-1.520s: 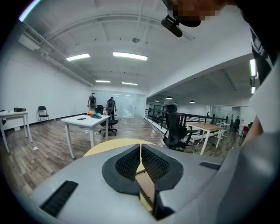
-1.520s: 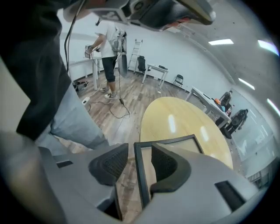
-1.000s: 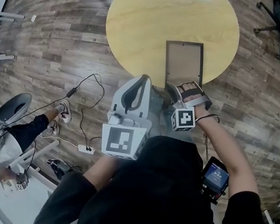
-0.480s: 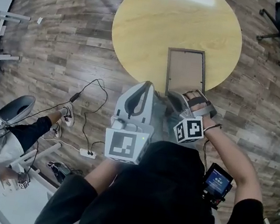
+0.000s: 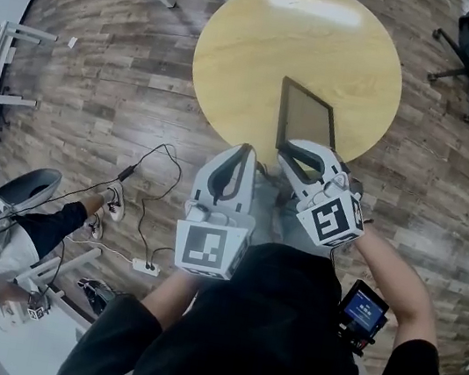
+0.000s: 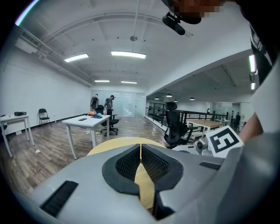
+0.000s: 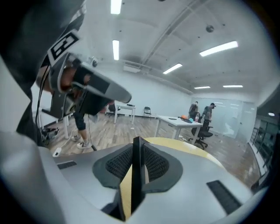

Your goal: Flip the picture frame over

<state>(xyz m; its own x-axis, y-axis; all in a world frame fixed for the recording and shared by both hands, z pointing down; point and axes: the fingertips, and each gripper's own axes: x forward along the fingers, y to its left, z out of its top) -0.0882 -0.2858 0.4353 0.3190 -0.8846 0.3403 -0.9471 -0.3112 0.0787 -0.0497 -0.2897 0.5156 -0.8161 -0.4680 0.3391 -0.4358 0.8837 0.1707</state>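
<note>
Frame [image 5: 306, 119]: held by its near short edge in the right gripper [image 5: 303, 160], raised off flat and tilted about its long axis over the near side of the table [image 5: 258, 44].
Right gripper: jaws have just been closing and are clamped narrow on the frame's rim, which shows as a thin dark bar between them in the right gripper view.
Left gripper [image 5: 239, 152]: jaws together with nothing between them. It hangs just beside the right one, off the table's near edge.
Key relation: the frame runs straight away from the right gripper, its long axis along the line the jaws point, so a roll of that wrist should turn it over.
Nearer hand: the right has it; the left is near but apart from the frame.
Far end: I cannot tell whether the far short edge touches the table.
Stage: by my reading, roughly midway through the flip.
Risk: the grip is on one edge only, so the frame may swing or slip as it goes over.
Containers: none in any view.
</note>
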